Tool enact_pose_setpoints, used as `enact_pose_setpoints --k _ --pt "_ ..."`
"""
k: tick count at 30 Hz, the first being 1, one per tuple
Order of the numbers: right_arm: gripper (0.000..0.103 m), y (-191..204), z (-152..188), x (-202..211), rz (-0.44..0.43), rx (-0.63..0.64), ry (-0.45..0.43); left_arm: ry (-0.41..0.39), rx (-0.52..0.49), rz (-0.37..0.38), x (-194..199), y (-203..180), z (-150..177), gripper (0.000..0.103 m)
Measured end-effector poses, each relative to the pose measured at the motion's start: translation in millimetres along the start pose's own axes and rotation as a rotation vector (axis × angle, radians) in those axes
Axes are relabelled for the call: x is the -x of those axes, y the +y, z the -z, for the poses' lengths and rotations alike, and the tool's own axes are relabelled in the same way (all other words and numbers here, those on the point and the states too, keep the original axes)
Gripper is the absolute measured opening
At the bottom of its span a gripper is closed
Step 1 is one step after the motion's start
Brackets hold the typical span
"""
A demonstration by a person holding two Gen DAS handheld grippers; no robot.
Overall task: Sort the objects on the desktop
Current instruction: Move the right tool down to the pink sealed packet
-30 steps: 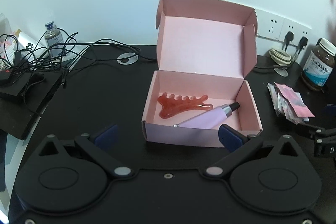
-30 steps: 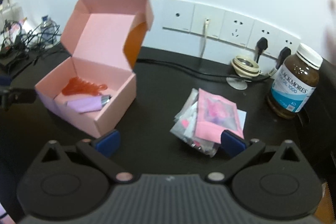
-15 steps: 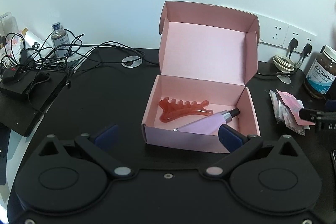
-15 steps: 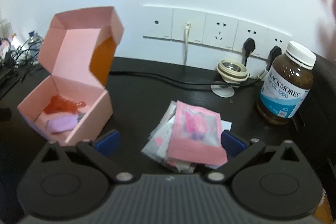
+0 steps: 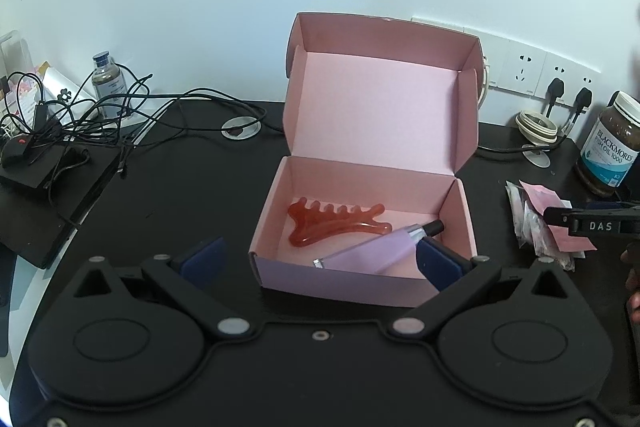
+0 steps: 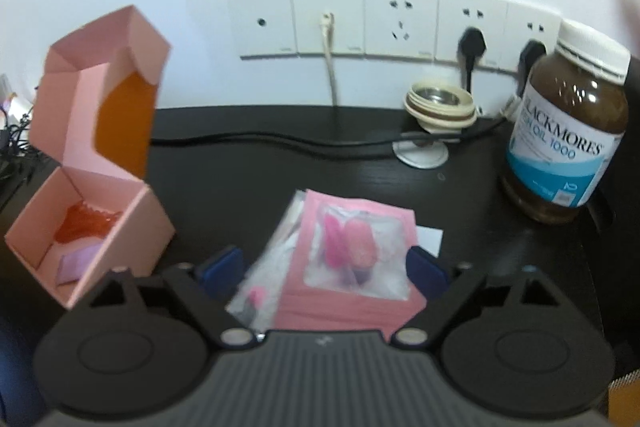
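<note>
While closing over the pink packets (image 6: pixel 344 259), right hand-held gripper (image 6: pixel 326 267) low above the black counter (image 6: pixel 248 187), blue pads either side of the stack and not yet pressing on it, jaws wide. Topmost packet pink card with a clear window, pink and orange pieces behind it; clear sachets fanned out beneath to the left, a white slip showing at the right edge. Same stack seen from the left wrist view at the far right (image 5: pixel 536 223), with the right hand-held gripper's black finger across it. Left hand-held gripper (image 5: pixel 320 259) open, nothing between the pads, poised just before the near wall of the pink box (image 5: pixel 352 279), right pad overlapping that wall in view. Box lid upright, standing on the counter well left of the packets. Inside: red comb-shaped scraper (image 5: pixel 332 223) flat on the floor, lilac tube (image 5: pixel 372 251) with a dark cap lying diagonally beside it toward the near right corner. Brown fish-oil bottle (image 6: pixel 568 143) with white cap upright at the right, behind the packets, near the wall sockets (image 6: pixel 392 23). Small round cup (image 6: pixel 440 107) on a disc base between bottle and box. Tangle of black cables (image 5: pixel 80 115) and a small glass bottle (image 5: pixel 108 83) at the far left.
</note>
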State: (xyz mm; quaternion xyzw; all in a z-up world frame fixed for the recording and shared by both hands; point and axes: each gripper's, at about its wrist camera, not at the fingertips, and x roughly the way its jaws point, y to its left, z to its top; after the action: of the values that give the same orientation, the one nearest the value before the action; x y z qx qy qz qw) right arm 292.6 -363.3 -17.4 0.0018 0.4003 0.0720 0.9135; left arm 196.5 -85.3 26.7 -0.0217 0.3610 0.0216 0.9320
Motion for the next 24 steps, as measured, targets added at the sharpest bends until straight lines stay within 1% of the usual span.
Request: enact_pose_setpoints --k 5,9,13,15,17,21,24 --pt "0.080 -11.4 0.2 -10.7 0.003 -0.023 0.029 0.006 -0.002 0.005 -3.7 -3.1 -2.1 0.103" --pt "0.080 -17.6 3.2 -18.1 -0.003 -0.053 0.057 0.009 -0.010 0.010 -6.3 -6.6 -3.5 0.103" --pt "0.080 -18.7 4.1 -20.0 -0.004 -0.061 0.060 0.009 -0.022 0.014 -7.5 -9.4 -3.5 0.103" --pt "0.082 -19.3 3.6 -21.2 -0.006 -0.068 0.065 0.010 -0.027 0.015 -8.0 -10.1 -3.2 0.103" --pt "0.086 -18.0 1.2 -21.3 0.002 -0.053 0.064 0.013 -0.028 0.017 -8.7 -10.2 -2.9 0.103" --pt "0.087 -16.8 -7.0 -22.7 -0.003 -0.034 0.066 0.016 -0.032 0.017 -9.6 -10.3 -2.9 0.103" --pt "0.091 -17.4 -11.9 -25.6 0.007 -0.029 0.057 0.016 -0.037 0.015 -10.1 -10.4 -3.6 0.103"
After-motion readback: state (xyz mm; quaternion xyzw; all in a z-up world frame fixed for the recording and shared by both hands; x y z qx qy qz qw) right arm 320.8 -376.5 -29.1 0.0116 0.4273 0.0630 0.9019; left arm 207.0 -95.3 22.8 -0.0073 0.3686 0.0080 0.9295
